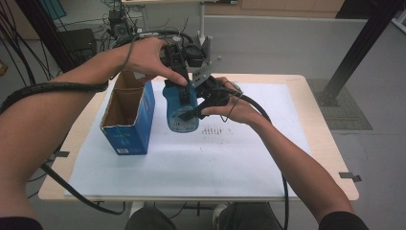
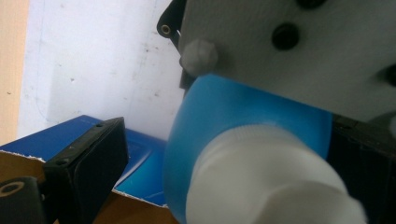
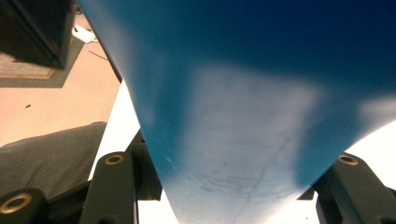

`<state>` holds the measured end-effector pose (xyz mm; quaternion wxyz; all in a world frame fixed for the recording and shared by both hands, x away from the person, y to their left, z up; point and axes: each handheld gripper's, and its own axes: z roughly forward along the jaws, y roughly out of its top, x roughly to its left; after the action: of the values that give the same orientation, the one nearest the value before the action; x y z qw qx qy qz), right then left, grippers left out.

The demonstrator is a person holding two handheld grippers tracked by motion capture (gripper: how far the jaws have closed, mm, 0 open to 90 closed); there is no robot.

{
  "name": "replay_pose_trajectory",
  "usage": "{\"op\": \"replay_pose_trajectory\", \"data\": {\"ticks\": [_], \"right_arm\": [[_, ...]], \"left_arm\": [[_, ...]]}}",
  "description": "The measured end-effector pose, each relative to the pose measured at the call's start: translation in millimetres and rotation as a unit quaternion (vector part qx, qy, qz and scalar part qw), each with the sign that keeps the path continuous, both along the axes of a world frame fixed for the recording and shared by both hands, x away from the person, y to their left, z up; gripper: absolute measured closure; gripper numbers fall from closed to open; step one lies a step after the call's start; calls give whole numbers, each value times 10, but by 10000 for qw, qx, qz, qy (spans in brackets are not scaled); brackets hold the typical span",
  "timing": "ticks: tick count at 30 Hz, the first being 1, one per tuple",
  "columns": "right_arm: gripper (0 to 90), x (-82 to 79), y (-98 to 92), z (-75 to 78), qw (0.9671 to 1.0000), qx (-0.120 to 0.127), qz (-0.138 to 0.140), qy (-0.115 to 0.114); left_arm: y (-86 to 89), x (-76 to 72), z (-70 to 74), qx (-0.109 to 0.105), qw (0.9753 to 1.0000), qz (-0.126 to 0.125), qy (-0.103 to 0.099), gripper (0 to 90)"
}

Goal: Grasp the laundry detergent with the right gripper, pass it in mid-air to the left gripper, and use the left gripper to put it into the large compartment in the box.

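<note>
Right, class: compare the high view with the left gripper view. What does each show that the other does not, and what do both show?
High view alone: the wooden table, both forearms, and the right hand-held gripper at the blue bottle's lower body.

Left gripper view alone: the bottle's white cap close up, ridged at its rim, with a black jaw standing apart at the left.

Both: the blue bottle, the open blue cardboard box and the white sheet beneath.

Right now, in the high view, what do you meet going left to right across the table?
Open blue carton → blue bottle → right gripper → pencil marks on the white sheet.
</note>
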<state>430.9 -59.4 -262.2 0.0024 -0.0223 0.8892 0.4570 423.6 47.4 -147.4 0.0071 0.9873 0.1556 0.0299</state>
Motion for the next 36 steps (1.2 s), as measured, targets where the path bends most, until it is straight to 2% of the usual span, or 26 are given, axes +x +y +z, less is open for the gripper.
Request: {"op": "replay_pose_trajectory", "data": {"ticks": [7, 15, 36], "right_arm": [[440, -2, -10, 40, 10000, 55, 1, -49], [440, -7, -14, 30, 10000, -20, -27, -31], [439, -15, -9, 44, 10000, 32, -47, -79]], "left_arm": [[-17, 2, 4, -27, 10000, -30, -21, 49], [-34, 5, -5, -15, 10000, -30, -30, 50], [-25, -5, 7, -54, 9999, -57, -73, 52]]}}
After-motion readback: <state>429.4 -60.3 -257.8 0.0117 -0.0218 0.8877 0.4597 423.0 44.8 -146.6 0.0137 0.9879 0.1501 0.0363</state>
